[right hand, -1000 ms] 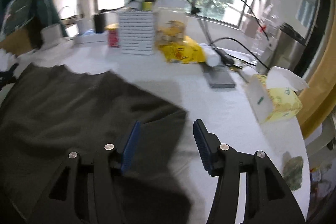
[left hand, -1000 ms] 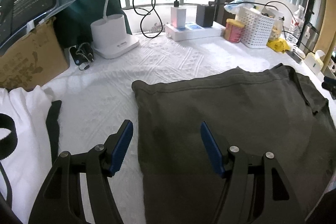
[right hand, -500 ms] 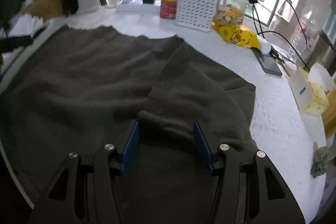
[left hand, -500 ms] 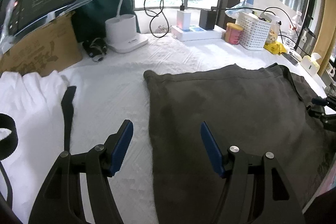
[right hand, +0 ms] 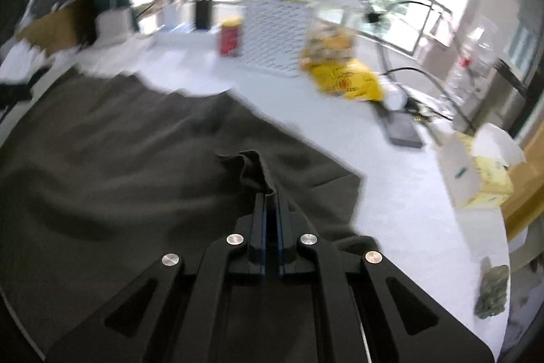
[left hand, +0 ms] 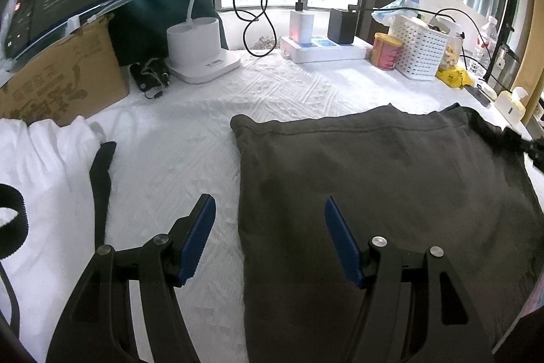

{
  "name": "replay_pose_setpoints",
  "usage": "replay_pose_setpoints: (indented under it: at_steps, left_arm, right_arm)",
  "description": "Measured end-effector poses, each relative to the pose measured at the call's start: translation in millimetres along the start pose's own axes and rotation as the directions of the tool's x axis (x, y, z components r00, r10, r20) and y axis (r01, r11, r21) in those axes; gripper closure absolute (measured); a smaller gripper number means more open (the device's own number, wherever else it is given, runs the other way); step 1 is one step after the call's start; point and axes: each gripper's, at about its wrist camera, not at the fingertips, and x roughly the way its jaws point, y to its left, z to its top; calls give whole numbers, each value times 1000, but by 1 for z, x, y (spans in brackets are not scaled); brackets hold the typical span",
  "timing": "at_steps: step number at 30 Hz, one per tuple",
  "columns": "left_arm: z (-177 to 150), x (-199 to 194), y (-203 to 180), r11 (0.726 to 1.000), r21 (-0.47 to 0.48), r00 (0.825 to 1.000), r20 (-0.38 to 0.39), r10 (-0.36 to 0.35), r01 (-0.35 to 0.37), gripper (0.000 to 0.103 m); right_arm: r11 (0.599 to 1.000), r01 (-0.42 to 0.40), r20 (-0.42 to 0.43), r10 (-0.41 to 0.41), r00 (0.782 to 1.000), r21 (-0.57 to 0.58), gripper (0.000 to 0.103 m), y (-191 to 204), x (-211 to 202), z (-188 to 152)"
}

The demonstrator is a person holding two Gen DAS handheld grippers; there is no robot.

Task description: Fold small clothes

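Right gripper [right hand: 270, 193] I see clenched on one dark shirt [left hand: 391, 193] fold; left gripper [left hand: 268, 233], fingers spread, straddles its left edge.

White textured tabletop [left hand: 176, 155], patterned in raised diamonds. Lying on it: dark garment [left hand: 391, 193] spread flat at right; white cloth [left hand: 40, 179] at left with a black strap [left hand: 100, 172] across it; cardboard box [left hand: 57, 77], lamp base [left hand: 200, 53], power strip [left hand: 323, 48], red can [left hand: 386, 51], white basket [left hand: 420, 51] along the far edge.
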Motion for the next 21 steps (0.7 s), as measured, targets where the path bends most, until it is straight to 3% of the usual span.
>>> replay_pose_setpoints:
  at_steps: [9,18,21]
  left_arm:
    - [13,20,-1,1000,3,999,-21,28,-27,36]
    - [21,43,-2,999,7,999,-42,32,-31,36]
    - [29,53,-4,998,52,998,-45,43,-41,36]
  right_arm:
    - [986,63,28,-69,997,155,98,-75,30,17]
    - [981,68,-38,-63,997,180,98,-89,62,18]
    - [976,70,-56,-59,997,208,98,-97,67,18]
